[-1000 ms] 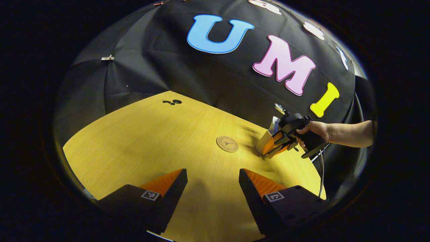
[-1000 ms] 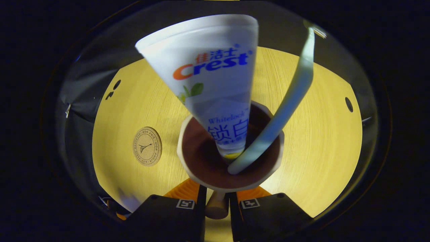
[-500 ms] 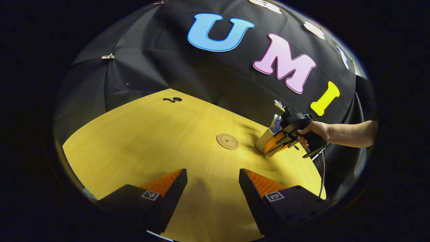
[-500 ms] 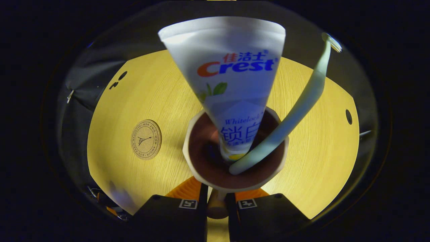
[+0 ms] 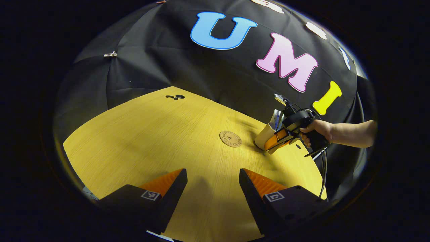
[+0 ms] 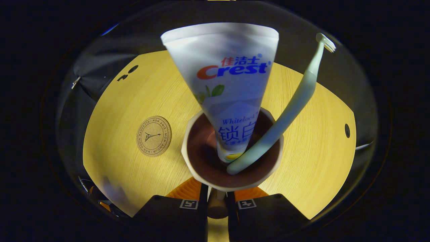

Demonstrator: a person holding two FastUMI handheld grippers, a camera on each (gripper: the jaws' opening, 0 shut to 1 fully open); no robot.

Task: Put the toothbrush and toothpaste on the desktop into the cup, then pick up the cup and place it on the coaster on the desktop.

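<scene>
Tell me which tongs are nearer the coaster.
Right. The right tongs, shut on the cup by its handle, sit just beside the coaster in the left gripper view. The left tongs hang open, farther back over the table.

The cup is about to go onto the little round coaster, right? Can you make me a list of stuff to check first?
1. Toothpaste inside the cup: ok, it stands in it.
2. Toothbrush inside the cup: ok, it leans on the rim, bristles up.
3. Right gripper holding the cup: ok, both fingers press on its handle.
4. Coaster free: ok, nothing lies on it.
5. Cup on the coaster: not ok, it is beside it on the desktop.
6. Left gripper out of the way: ok, open and apart from the coaster.
</scene>
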